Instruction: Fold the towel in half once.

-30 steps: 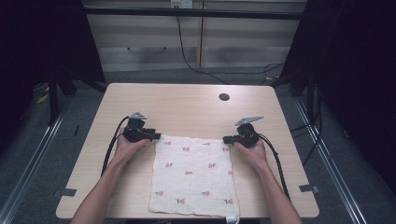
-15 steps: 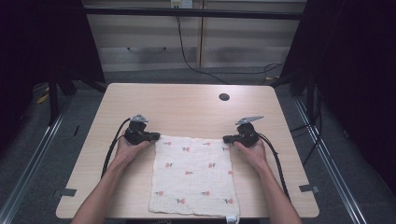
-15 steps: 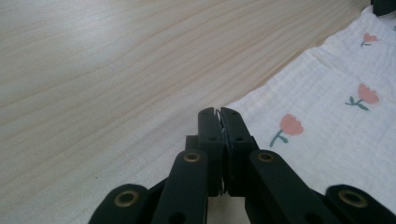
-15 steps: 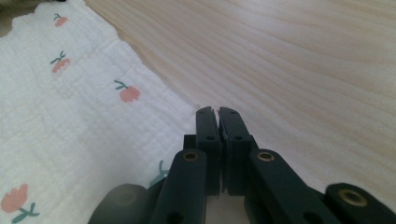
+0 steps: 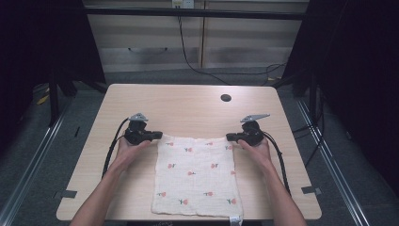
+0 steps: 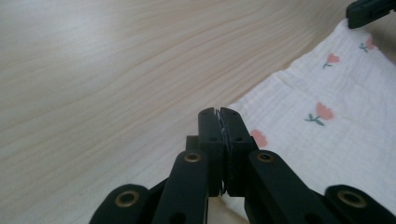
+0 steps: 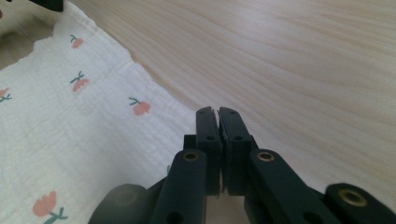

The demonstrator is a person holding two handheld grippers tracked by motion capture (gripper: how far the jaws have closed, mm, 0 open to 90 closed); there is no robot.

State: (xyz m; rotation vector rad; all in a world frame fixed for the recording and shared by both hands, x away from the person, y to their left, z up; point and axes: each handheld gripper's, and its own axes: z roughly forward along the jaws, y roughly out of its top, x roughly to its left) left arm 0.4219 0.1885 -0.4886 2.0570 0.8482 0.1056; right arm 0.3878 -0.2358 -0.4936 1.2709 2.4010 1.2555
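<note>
A white cloth (image 5: 197,174) printed with small red flowers lies flat on the wooden table (image 5: 188,103), its near edge at the table's front. My left gripper (image 5: 159,136) sits at the cloth's far left corner, my right gripper (image 5: 229,137) at its far right corner. In the left gripper view the jaws (image 6: 219,112) stand pressed together with a thin pale sliver of cloth (image 6: 327,130) between the pads. The right gripper view has its jaws (image 7: 217,111) shut the same way on the edge of the cloth (image 7: 70,140). Both grippers lie low on the table, pointing inward at each other.
A dark round hole (image 5: 226,98) sits in the table's far right part. Bare wood stretches beyond the cloth to the far edge. Black cables trail from both grippers along the forearms. Metal rails and grey floor flank the table.
Both hands stay where they were. The left gripper's jaws look closer together at the cloth's corner than a second ago. The cloth lies as before.
</note>
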